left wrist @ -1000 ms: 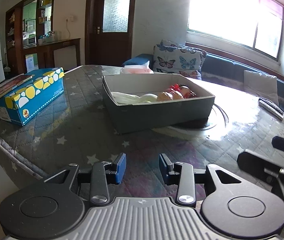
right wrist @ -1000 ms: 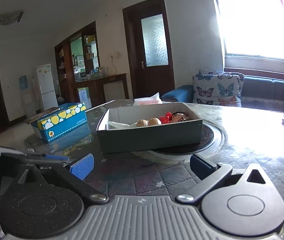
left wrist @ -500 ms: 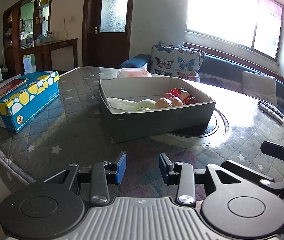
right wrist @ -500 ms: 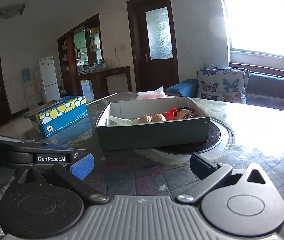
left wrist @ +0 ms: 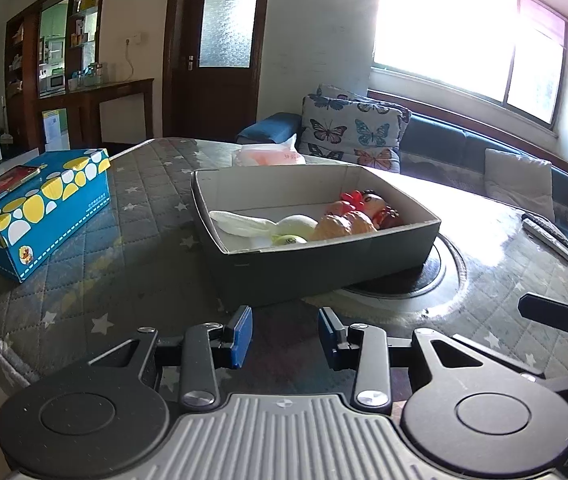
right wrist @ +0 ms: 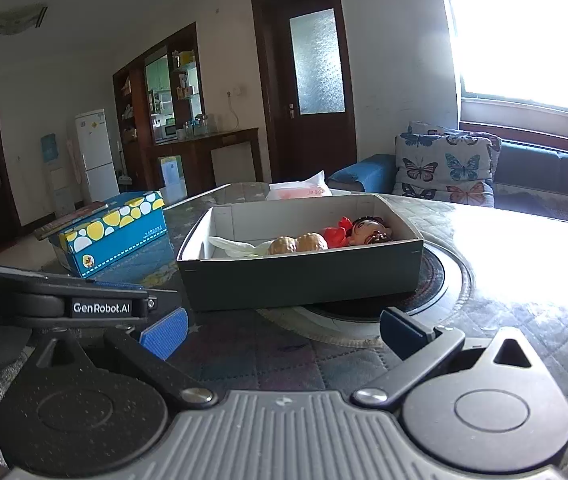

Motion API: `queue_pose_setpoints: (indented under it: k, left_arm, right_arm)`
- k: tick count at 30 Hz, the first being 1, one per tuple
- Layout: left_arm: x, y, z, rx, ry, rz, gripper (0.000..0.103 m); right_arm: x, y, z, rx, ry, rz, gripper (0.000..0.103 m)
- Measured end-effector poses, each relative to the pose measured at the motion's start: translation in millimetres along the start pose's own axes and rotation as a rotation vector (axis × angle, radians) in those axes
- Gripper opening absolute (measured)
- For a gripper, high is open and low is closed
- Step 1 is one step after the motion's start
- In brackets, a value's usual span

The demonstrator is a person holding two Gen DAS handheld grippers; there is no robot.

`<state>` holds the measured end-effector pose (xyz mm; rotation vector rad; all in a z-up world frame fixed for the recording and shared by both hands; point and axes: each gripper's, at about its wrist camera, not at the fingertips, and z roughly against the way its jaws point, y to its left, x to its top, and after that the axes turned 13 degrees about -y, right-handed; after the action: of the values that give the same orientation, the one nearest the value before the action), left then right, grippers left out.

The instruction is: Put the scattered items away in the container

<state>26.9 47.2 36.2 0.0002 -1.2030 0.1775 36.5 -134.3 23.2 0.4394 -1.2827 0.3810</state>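
Observation:
A dark green cardboard box (left wrist: 324, 268) (right wrist: 304, 276) sits on the quilted table, partly over a round black hob. Inside lie a white cloth (left wrist: 251, 226), two walnuts (right wrist: 298, 244), a green-yellow item (left wrist: 290, 240), a red toy and a small doll (right wrist: 368, 228). My left gripper (left wrist: 284, 334) is open and empty, just short of the box's near wall. My right gripper (right wrist: 279, 330) is wide open and empty, in front of the box. The left gripper's body shows at the left of the right wrist view (right wrist: 63, 300).
A blue box with yellow and white spots (left wrist: 39, 208) (right wrist: 113, 232) stands left of the green box, a flat red item on top. A pink plastic bag (left wrist: 269, 156) lies behind the box. Remotes (left wrist: 548, 234) lie at the table's right. A sofa stands beyond.
Both grippers have risen slightly and drawn closer to the box, so more of its inside shows. Neither has opened or shut.

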Motion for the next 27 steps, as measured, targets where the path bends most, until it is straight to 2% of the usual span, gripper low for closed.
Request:
queue_pose_setpoints:
  k: [27]
  left_arm:
    - [6.1,7.3,-28.1,0.048,0.010,-0.011,0.039]
  right_arm:
    - [-11.0,-5.9,-46.8,0.019,0.090,0.024,0.103]
